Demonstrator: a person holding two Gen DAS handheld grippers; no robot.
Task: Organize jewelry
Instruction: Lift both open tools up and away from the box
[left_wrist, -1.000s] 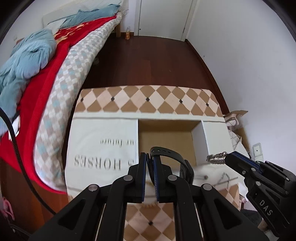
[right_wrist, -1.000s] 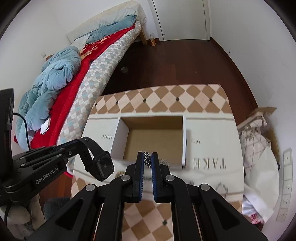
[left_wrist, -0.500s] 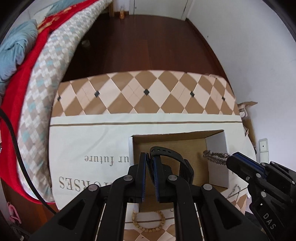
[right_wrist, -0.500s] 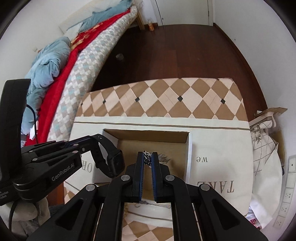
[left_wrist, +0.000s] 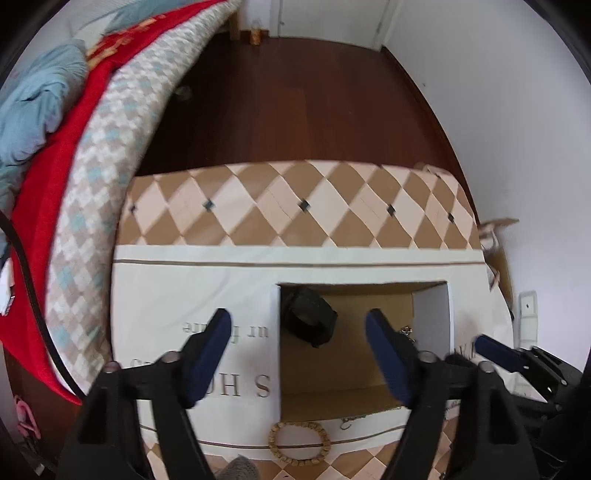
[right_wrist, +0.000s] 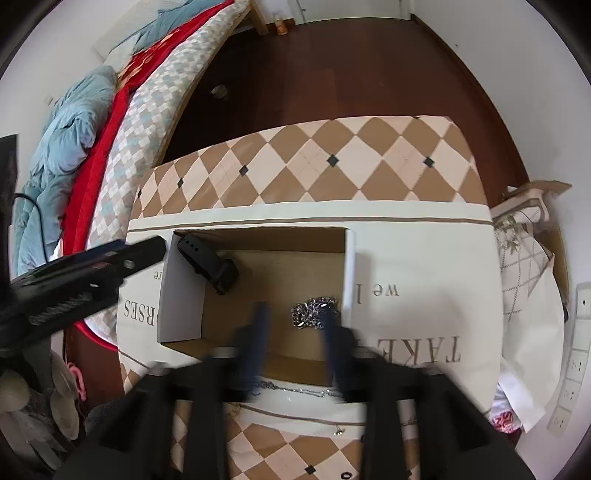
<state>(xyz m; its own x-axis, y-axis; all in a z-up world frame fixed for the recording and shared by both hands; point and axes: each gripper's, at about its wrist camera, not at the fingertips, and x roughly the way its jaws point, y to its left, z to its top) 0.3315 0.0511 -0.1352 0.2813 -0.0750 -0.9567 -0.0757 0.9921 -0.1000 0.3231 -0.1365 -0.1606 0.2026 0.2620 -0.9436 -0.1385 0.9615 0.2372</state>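
An open cardboard box (left_wrist: 432, 314) (right_wrist: 181, 306) sits on a white printed cloth. A black watch (left_wrist: 308, 317) (right_wrist: 208, 264) lies in its far left corner. A silver chain (right_wrist: 312, 312) lies in a heap at its right side; a bit of it shows in the left wrist view (left_wrist: 406, 329). My left gripper (left_wrist: 299, 354) is open and empty above the box's left wall. My right gripper (right_wrist: 295, 339) is open and empty over the chain. A beaded bracelet (left_wrist: 297, 445) and a thin necklace (right_wrist: 295, 389) lie on the cloth in front of the box.
The cloth covers part of a table with a brown-and-cream diamond cover (left_wrist: 295, 206) (right_wrist: 332, 162). A bed (left_wrist: 92, 110) with red and blue bedding stands to the left. Dark wood floor (left_wrist: 295, 92) lies beyond. A bag (right_wrist: 524, 240) stands at the right.
Both grippers have opened. The watch dropped from the left gripper into the box, and the chain dropped from the right gripper into the box.
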